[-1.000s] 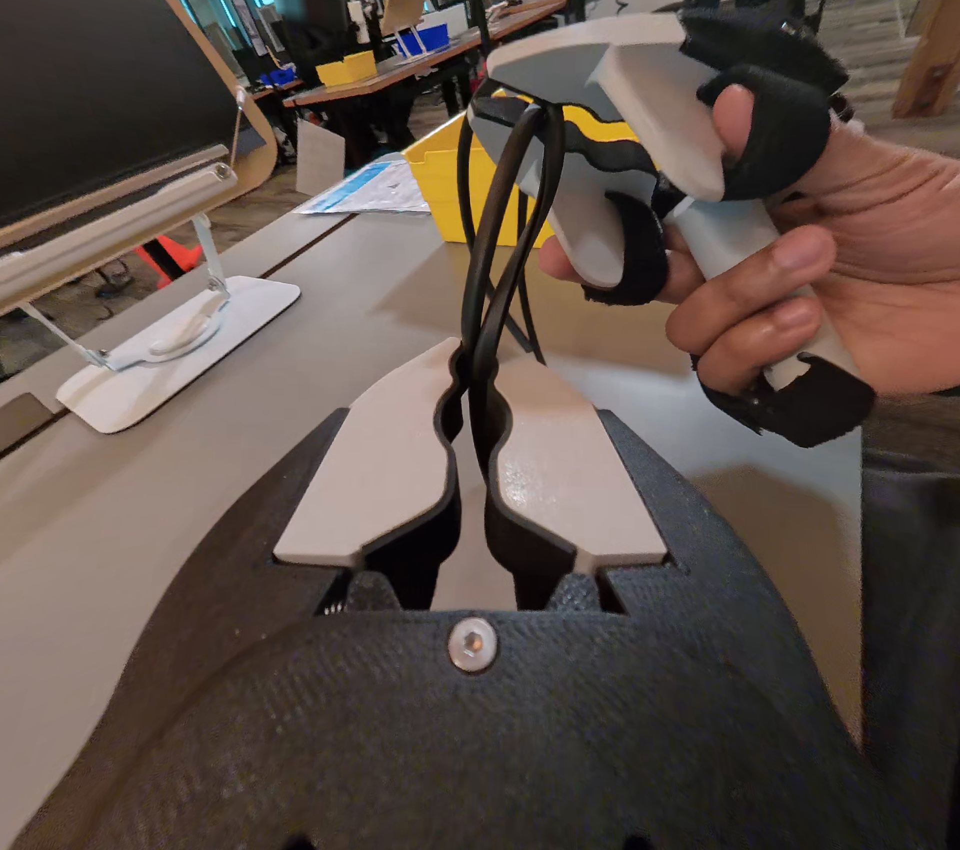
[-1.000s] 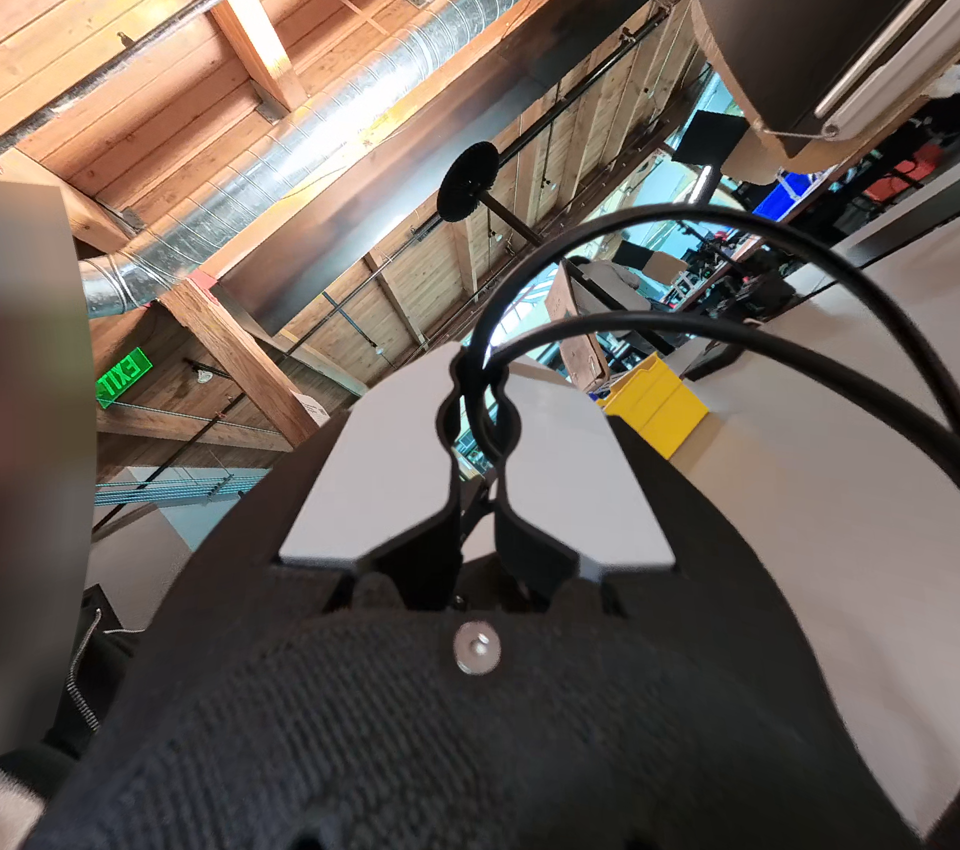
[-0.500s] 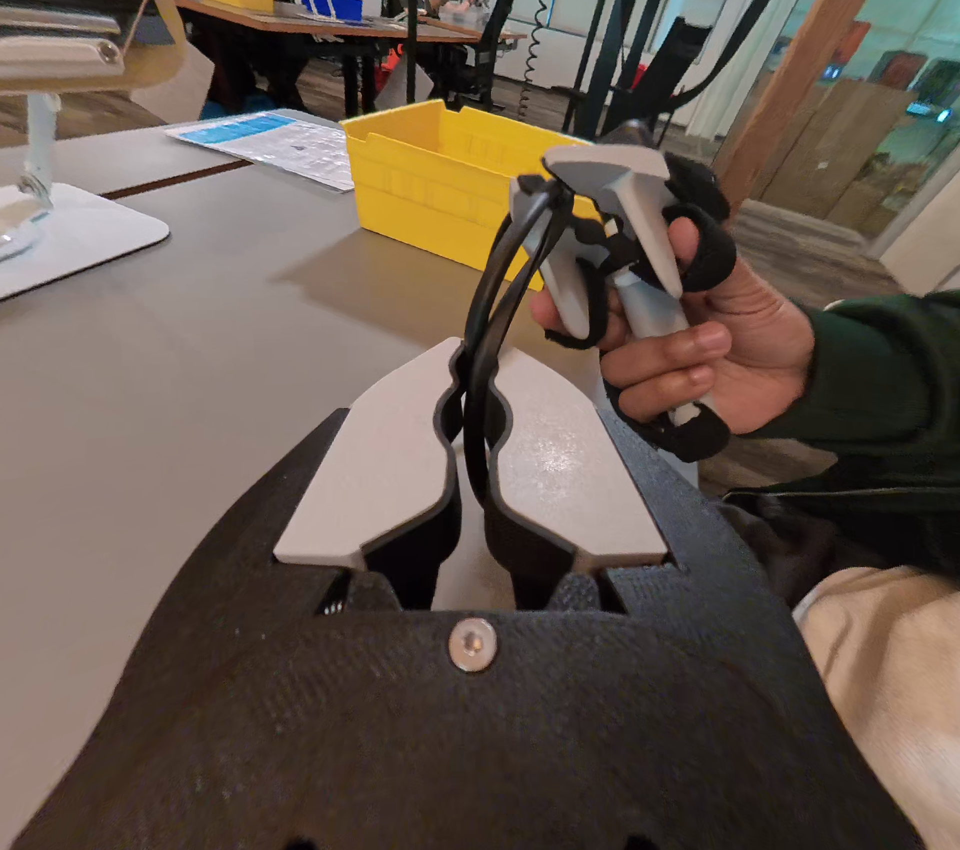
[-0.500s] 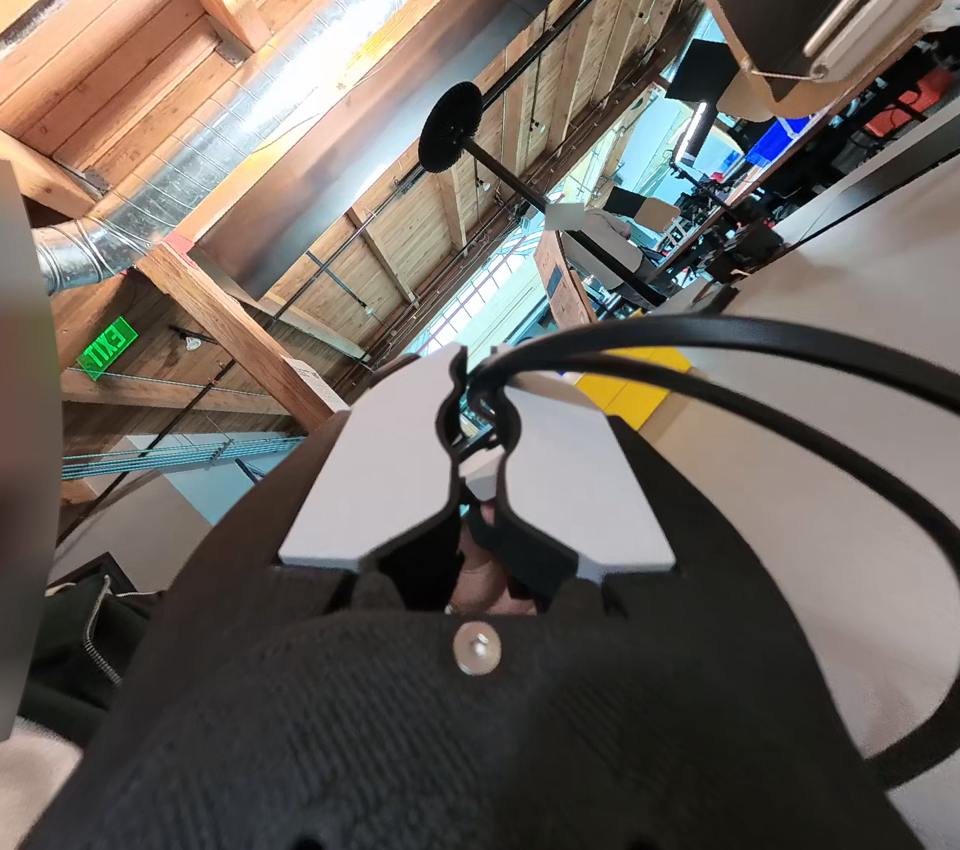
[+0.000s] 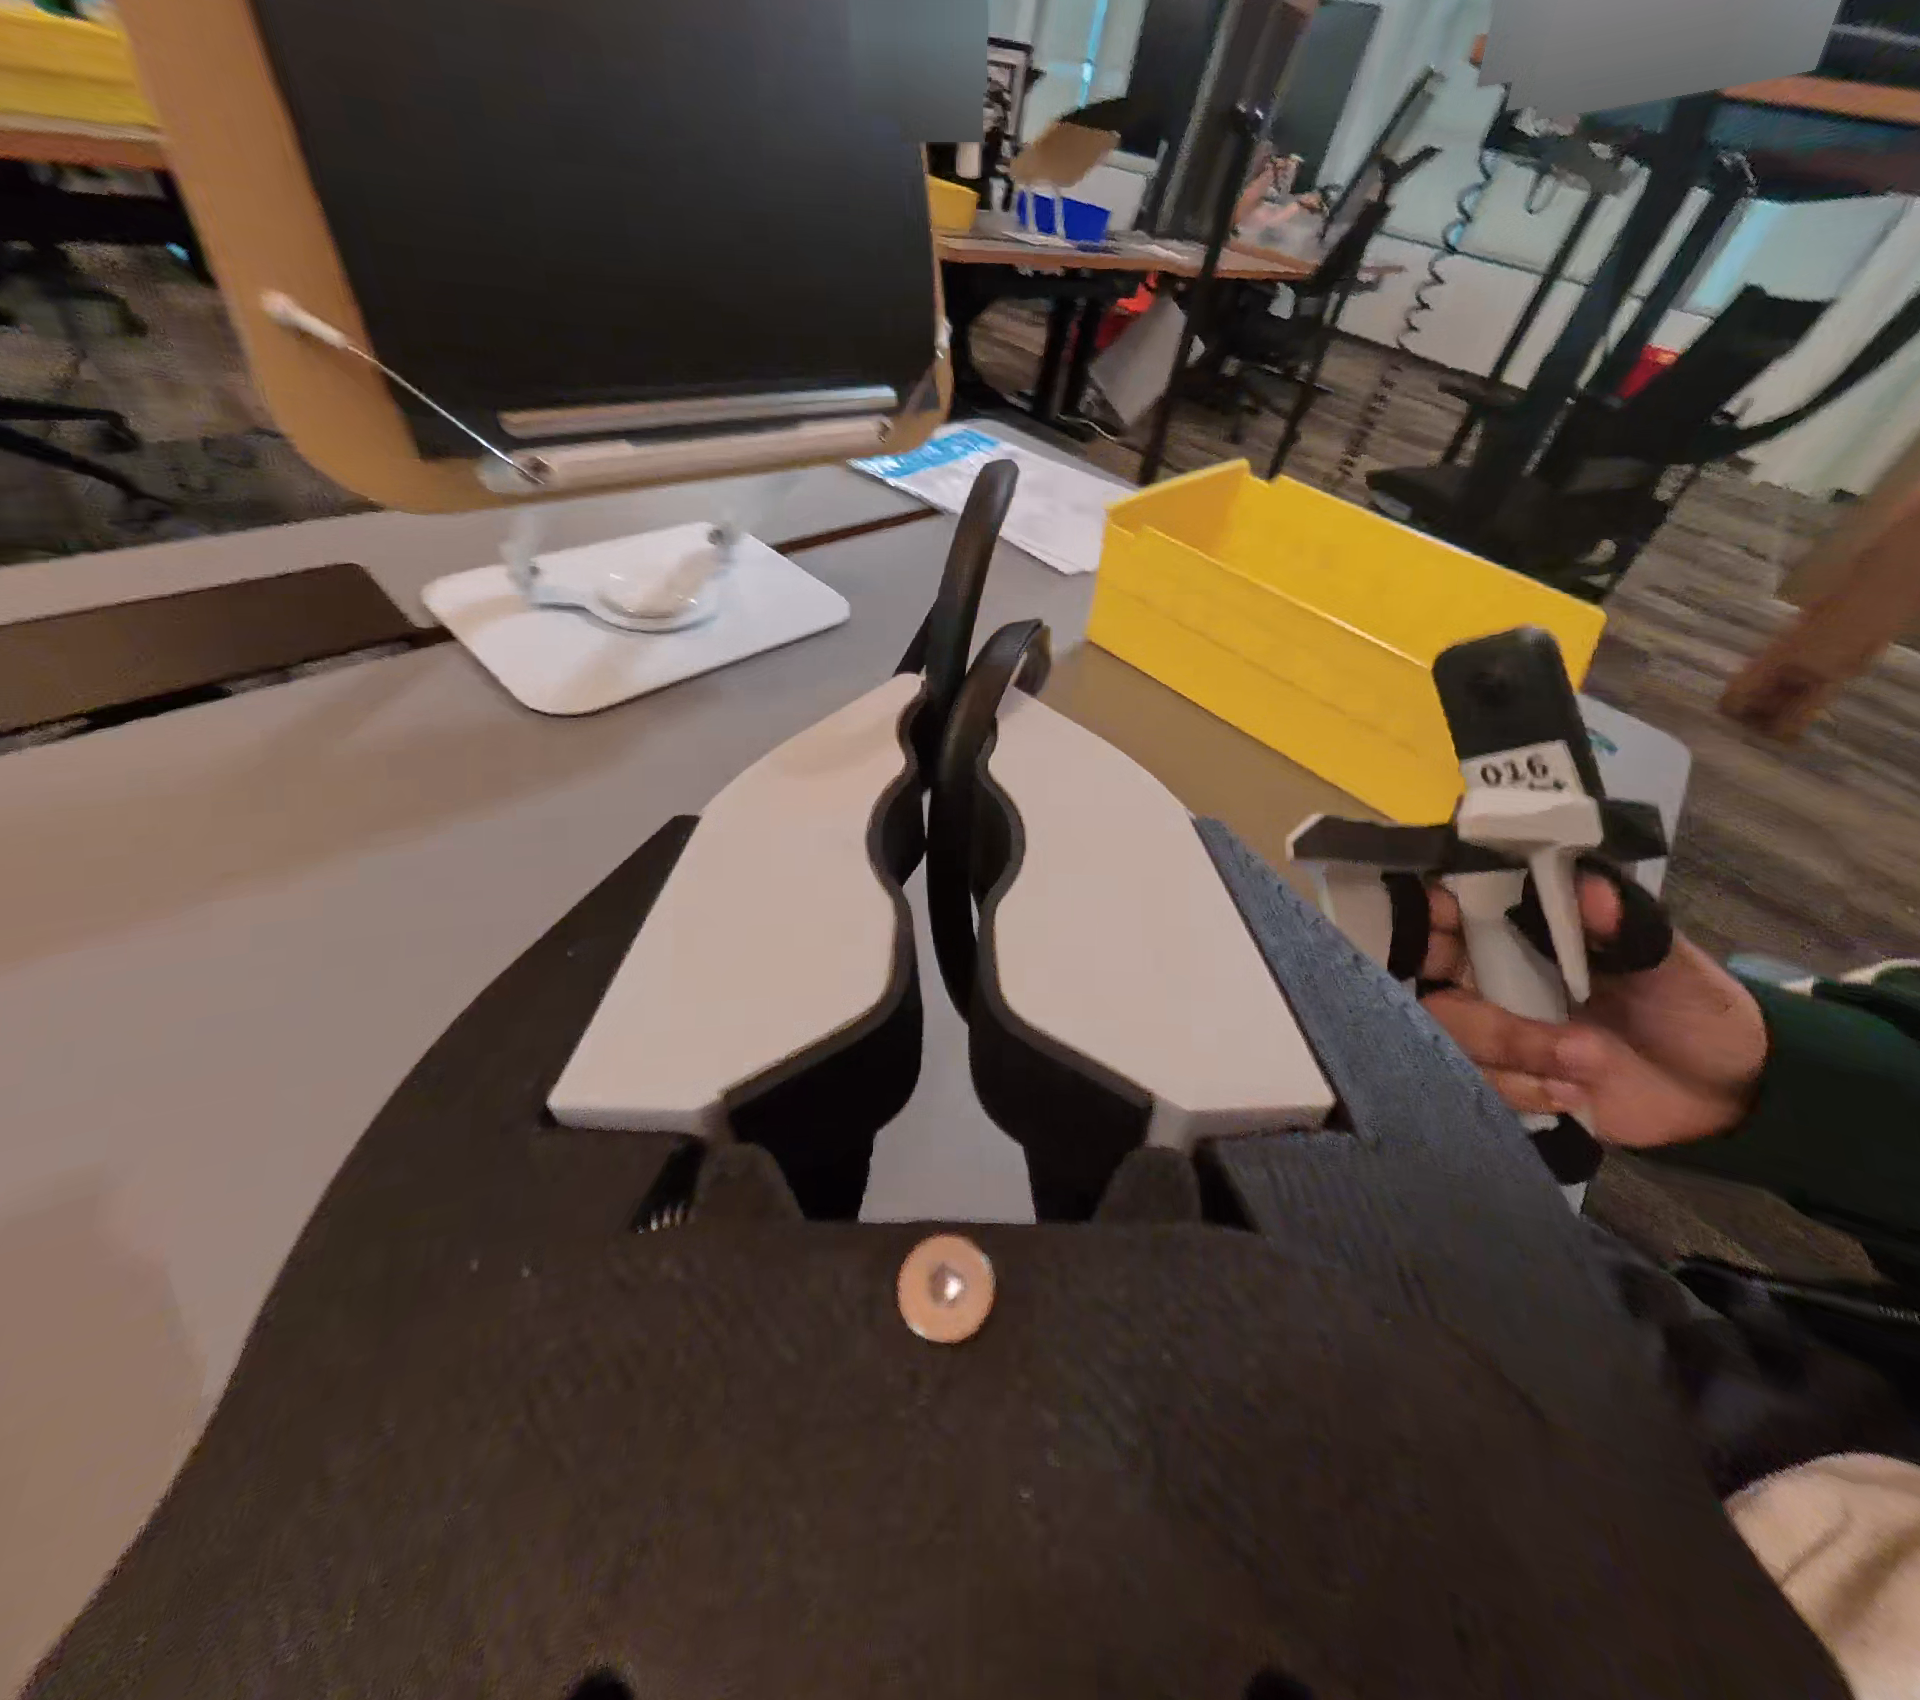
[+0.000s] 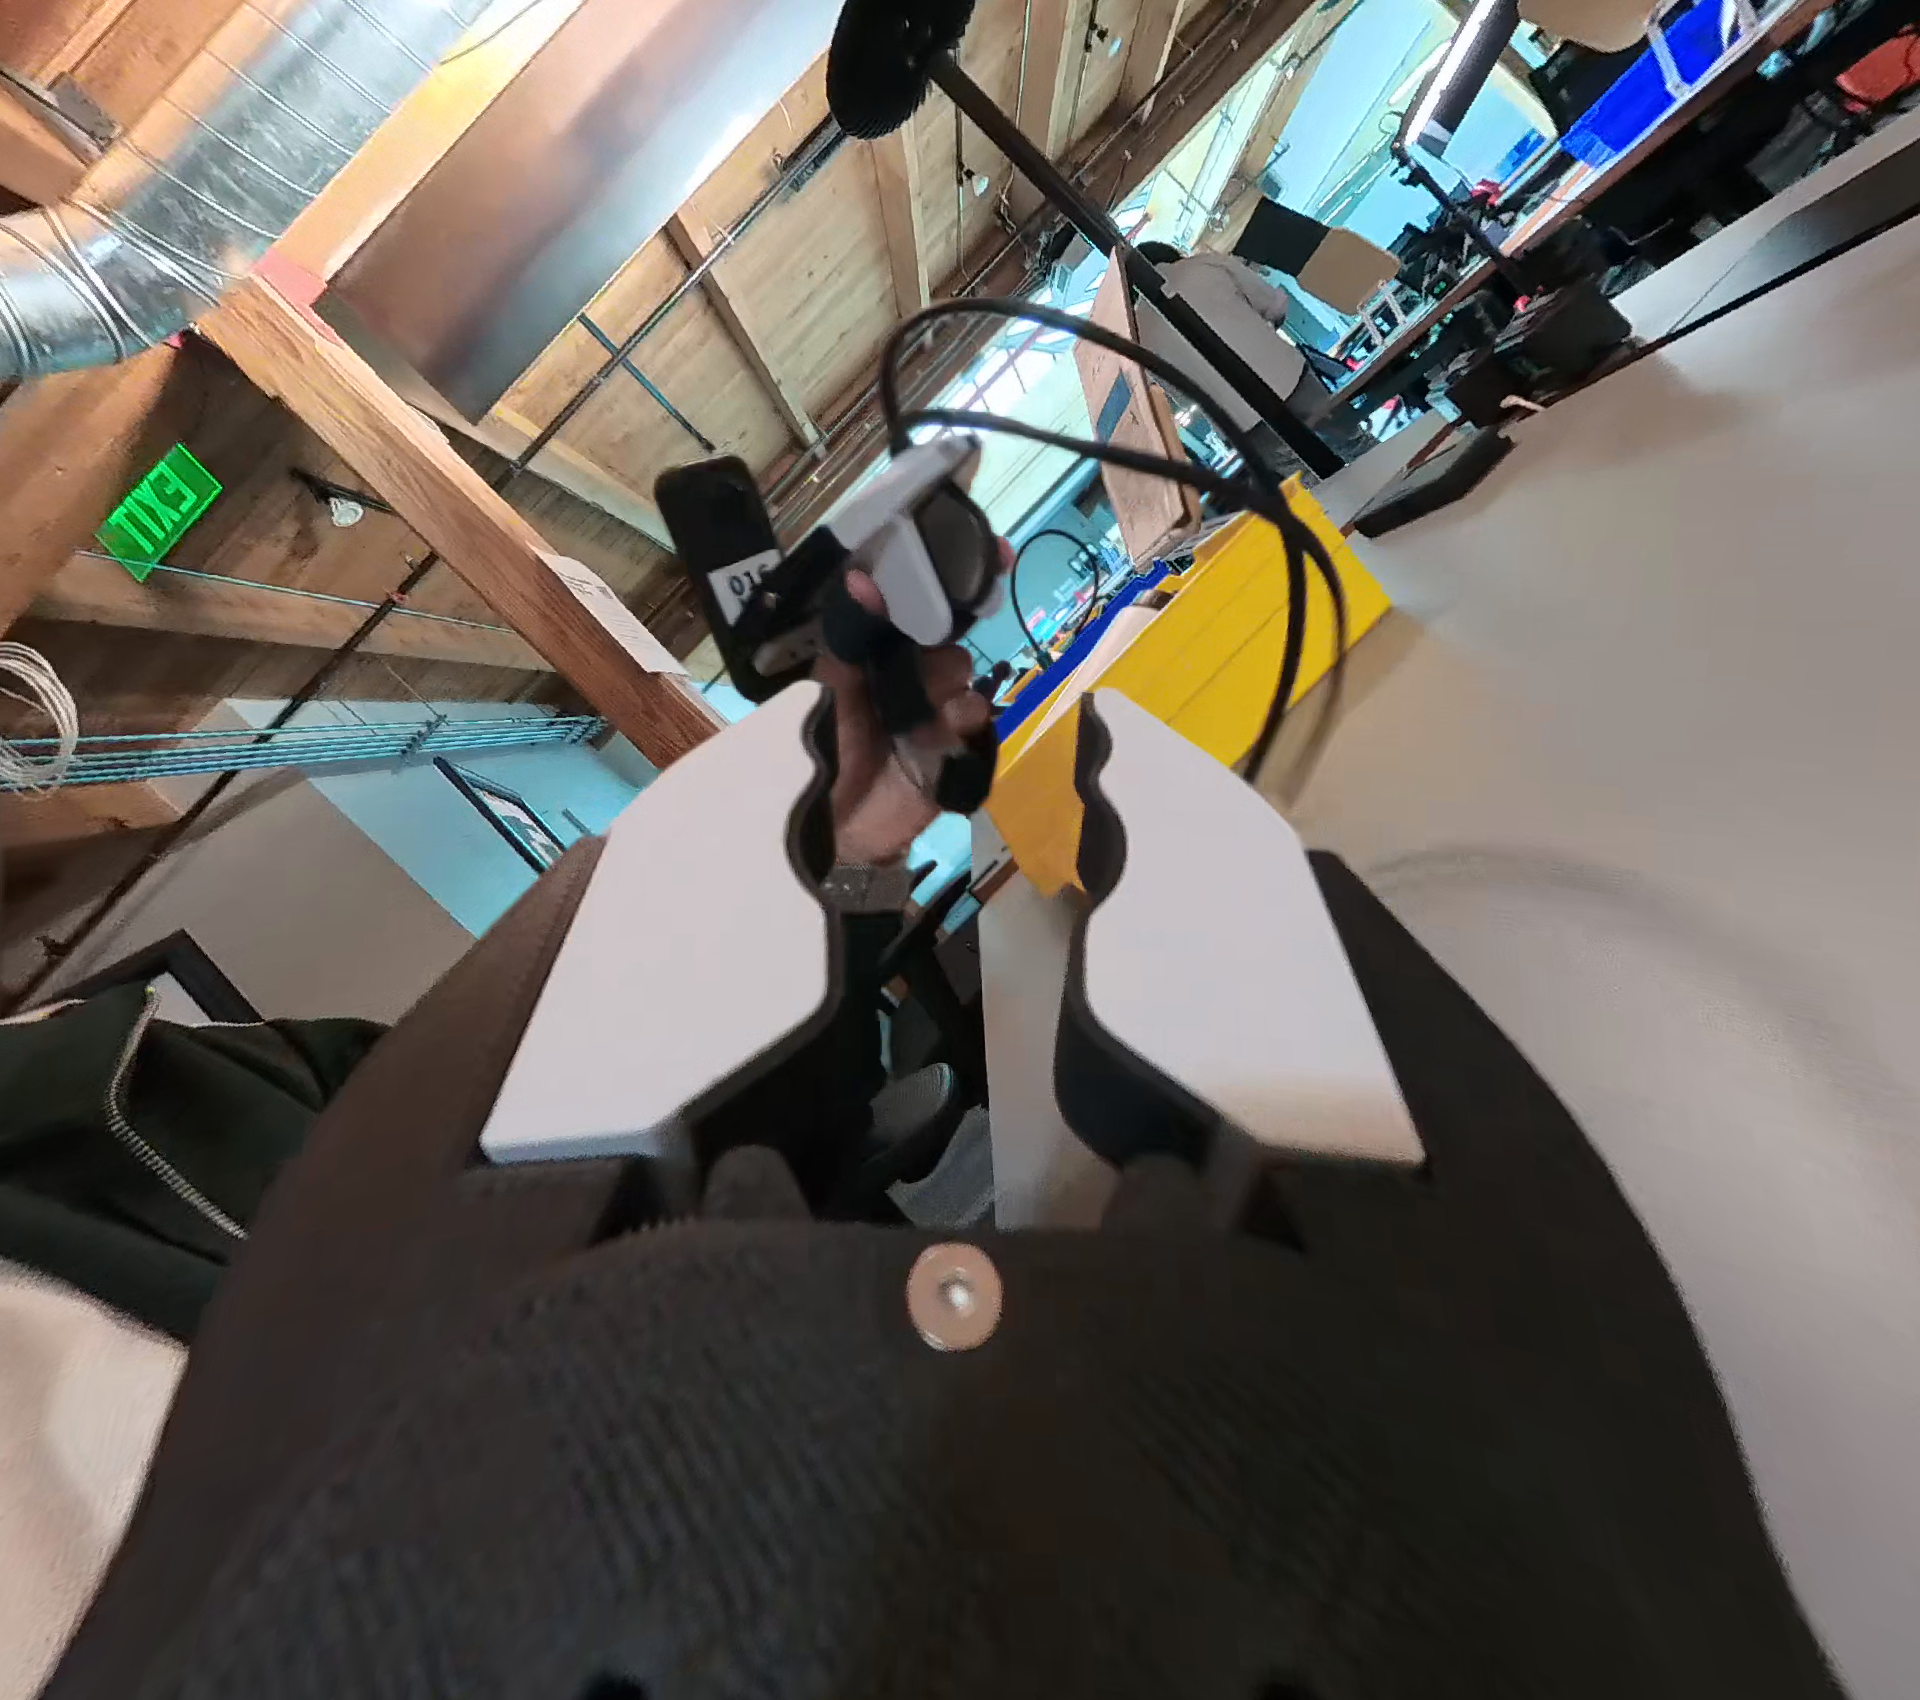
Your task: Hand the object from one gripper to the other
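The left gripper [image 5: 951,720] sat at the centre of the left wrist view, its two pale fingers [image 5: 769,933] pressed together on a black cable [image 5: 971,601] — two strands rose between the tips and curled up toward the middle of the frame. In the right wrist view the same gripper showed farther off, just above centre, with the cable [image 6: 1299,570] looping out to its right and hanging down in front of a yellow bin [image 6: 1184,674].

The right gripper [image 6: 951,720] filled the lower half of the right wrist view with its fingers [image 6: 1195,944] spread wide and nothing between them. That view was tipped, so wooden ceiling beams [image 6: 436,497] and a silver duct [image 6: 208,123] took up the upper left. In the left wrist view this gripper appeared at the right edge, held in a hand [image 5: 1600,1037] wearing black finger straps, well apart from the cable.

Beyond the left gripper lay a grey table [image 5: 260,819]. On it, at the upper left of the frame, stood a dark screen [image 5: 582,81] on a white stand [image 5: 644,622]; the yellow bin [image 5: 1340,642] sat at the right of centre, with a sheet of paper [image 5: 1008,497] behind it. Desks and dark frames filled the background — too blurred to tell in detail.
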Demonstrator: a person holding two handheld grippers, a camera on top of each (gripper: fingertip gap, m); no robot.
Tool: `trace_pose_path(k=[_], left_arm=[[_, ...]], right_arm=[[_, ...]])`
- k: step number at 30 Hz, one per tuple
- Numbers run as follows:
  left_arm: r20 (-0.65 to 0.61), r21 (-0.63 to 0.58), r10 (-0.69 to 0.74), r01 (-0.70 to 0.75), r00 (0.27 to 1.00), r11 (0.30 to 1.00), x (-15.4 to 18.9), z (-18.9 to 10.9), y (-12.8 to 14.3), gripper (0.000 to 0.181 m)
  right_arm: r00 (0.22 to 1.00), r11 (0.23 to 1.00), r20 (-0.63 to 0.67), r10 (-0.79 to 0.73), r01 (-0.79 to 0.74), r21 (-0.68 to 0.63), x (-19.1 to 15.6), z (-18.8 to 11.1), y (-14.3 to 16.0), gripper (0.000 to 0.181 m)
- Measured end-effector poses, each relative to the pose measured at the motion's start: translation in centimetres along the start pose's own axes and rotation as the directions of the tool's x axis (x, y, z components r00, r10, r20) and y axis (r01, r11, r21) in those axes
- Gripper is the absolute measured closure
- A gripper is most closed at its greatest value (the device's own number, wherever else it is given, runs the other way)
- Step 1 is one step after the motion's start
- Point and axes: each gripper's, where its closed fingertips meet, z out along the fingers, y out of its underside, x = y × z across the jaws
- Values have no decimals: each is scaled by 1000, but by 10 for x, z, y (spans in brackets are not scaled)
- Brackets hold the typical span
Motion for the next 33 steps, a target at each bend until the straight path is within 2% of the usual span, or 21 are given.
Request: trace_pose_path(k=[6,11,15,19,23,25,27,29,30,31,33], left_arm=[[55,73,34,-38,998,997,-7,-39,-48,178],[50,88,53,-57,997,994,-2,-51,-61,179],[-9,7,70,-70,998,998,12,-41,-49,178],[-137,-131,97,-115,986,985,45,-22,-22,178],[-249,-178,100,-147,963,973,82,-8,-6,178],[-292,-179,75,-132,953,975,97,-4,-2,178],[-324,-183,63,-128,944,975,107,-2,1,178],[-336,-185,65,-134,940,974,113,0,3,178],[-336,-183,68,-136,939,974,114,0,2,178],[-332,-181,70,-137,941,974,113,0,2,178],[-316,-177,78,-140,946,974,110,-1,1,178]], right_arm=[[999,999,-9,41,-41,24,6,-3,-2,140],[997,998,-55,-57,57,-12,6,-1,1,136],[947,955,-127,-294,285,-83,4,0,2,124],[828,834,-130,-545,520,-182,-4,5,9,117],[752,756,-131,-646,605,-250,-2,6,16,116],[746,750,-143,-651,602,-275,3,6,18,122],[742,747,-153,-653,596,-295,7,4,19,143],[737,741,-153,-658,599,-303,8,4,18,150],[737,738,-142,-660,602,-306,6,3,18,167],[736,733,-131,-664,607,-307,4,3,18,177],[729,722,-119,-675,618,-312,1,3,19,181]])
